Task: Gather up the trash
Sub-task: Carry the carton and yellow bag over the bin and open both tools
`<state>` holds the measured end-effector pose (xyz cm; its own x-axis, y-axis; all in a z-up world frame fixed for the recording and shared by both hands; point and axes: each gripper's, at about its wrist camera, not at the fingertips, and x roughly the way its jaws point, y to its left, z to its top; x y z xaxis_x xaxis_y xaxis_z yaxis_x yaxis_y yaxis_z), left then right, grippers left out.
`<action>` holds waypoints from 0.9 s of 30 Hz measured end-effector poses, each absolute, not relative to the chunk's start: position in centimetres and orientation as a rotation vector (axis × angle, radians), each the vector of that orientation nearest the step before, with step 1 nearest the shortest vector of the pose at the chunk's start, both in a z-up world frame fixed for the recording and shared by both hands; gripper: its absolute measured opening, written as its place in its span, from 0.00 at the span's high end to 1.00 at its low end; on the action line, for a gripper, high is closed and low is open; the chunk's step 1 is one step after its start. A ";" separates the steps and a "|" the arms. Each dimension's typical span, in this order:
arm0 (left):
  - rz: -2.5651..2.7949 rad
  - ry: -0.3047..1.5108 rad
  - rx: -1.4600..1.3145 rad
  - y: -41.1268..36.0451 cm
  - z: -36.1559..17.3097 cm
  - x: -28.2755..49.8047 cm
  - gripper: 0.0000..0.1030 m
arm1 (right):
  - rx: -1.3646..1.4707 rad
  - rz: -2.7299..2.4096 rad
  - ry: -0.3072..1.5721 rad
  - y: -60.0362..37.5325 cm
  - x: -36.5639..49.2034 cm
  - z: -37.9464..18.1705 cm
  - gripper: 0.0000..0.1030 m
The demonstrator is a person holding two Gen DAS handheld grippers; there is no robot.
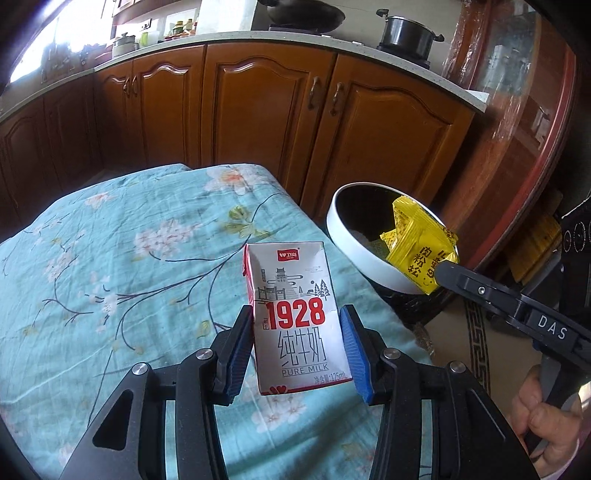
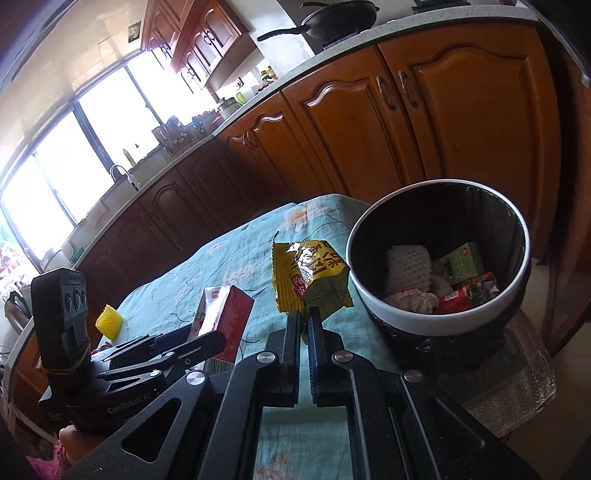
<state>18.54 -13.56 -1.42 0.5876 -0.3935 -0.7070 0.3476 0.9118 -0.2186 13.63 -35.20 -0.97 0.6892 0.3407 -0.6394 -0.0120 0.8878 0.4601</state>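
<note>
My left gripper is shut on a small white and red milk carton marked 1928, held upright above the floral tablecloth. The carton also shows in the right wrist view. My right gripper is shut on a yellow snack wrapper, held just left of the bin's rim. The round bin, white rim and black inside, stands right of the table and holds several bits of trash. In the left wrist view the wrapper hangs over the bin.
A yellow ridged piece lies on the cloth at the far left. Wooden kitchen cabinets run behind the table. A wok and a pot sit on the counter. A wooden door frame stands right of the bin.
</note>
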 end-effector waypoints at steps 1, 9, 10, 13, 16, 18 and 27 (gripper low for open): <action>-0.437 0.836 -0.055 -13.9 -1.2 18.5 0.56 | 0.447 0.198 0.789 -35.5 13.5 -0.9 0.97; -0.445 0.823 -0.031 -15.5 -0.5 19.1 0.56 | 0.448 0.168 0.785 -37.7 12.9 -1.0 0.97; -0.447 0.823 -0.028 -15.8 -0.5 19.2 0.57 | 0.447 0.164 0.784 -37.9 12.9 -0.9 0.97; -0.450 0.824 -0.017 -16.4 -0.6 19.4 0.57 | 0.449 0.154 0.778 -38.7 12.8 -0.7 0.97; -0.454 0.824 -0.007 -17.0 -0.7 19.7 0.57 | 0.453 0.145 0.772 -39.2 12.6 -0.6 0.97; -0.458 0.824 -0.001 -17.4 -0.6 19.8 0.57 | 0.454 0.141 0.770 -39.5 12.6 -0.5 0.97; -0.472 0.825 0.020 -18.9 -0.6 20.4 0.57 | 0.467 0.121 0.764 -40.6 11.9 -0.5 0.97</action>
